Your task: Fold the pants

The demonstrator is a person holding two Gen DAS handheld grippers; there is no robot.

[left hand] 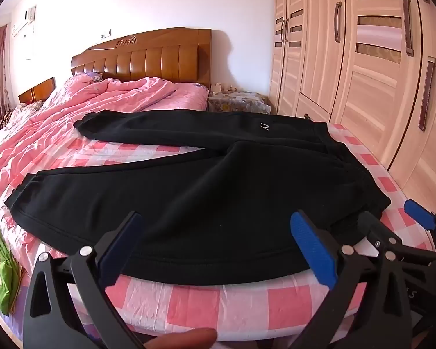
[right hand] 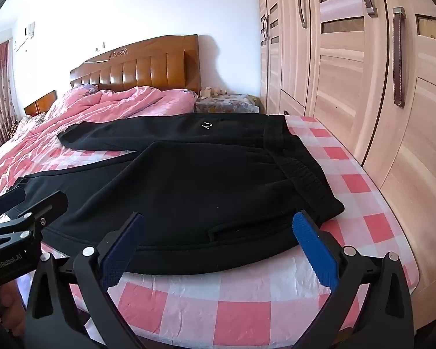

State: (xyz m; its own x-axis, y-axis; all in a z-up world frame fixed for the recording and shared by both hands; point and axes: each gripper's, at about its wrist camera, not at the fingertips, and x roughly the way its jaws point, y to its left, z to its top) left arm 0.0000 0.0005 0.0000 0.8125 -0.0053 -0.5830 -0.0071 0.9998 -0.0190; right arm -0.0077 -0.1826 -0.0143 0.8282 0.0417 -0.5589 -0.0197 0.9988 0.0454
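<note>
Black pants [left hand: 189, 203] lie spread flat on the checkered bed [left hand: 218, 305], legs splayed left. Left tongs [left hand: 215, 250] and right tongs [right hand: 218, 250] both gape, holding nothing, at the near hem. Pinching one layer only would probably bunch the fold.

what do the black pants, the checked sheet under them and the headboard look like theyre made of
Black pants: thick, matte knit, probably fleece or sweatshirt cotton; soft rolled hems and a ribbed elastic waistband.
Checked sheet: thin woven cloth, likely cotton, with fine creases and a dull surface.
Headboard: brown wood with a glossy varnish; carved top and shiny highlights on the padded-looking panels, which could be wood or leatherette.
</note>
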